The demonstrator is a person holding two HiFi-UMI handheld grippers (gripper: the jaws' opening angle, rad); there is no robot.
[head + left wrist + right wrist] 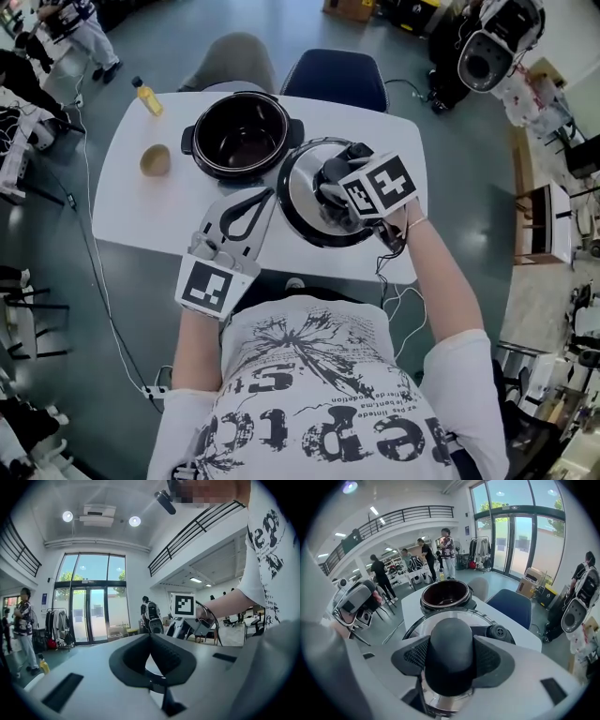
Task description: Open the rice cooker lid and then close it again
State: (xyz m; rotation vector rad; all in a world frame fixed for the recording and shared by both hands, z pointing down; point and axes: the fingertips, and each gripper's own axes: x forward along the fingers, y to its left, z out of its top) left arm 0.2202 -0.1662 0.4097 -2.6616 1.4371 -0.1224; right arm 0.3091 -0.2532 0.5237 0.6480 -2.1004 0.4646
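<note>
The black rice cooker [243,137] stands uncovered on the white table [141,211], its dark inner pot empty; it also shows in the right gripper view [445,596]. Its round silver lid [302,199] with a black rim is just right of the cooker, near the table's front edge. My right gripper [334,185] is shut on the lid's black knob [451,648], with a pad on each side. I cannot tell whether the lid rests on the table. My left gripper [265,198] lies left of the lid, pads together at the tips [150,636] with nothing between them.
A yellow bottle [147,97] and a small brown cup [155,160] stand at the table's far left. A blue chair [335,80] and a grey chair [230,61] stand behind the table. Cables trail over the floor at left. People stand farther off in the room.
</note>
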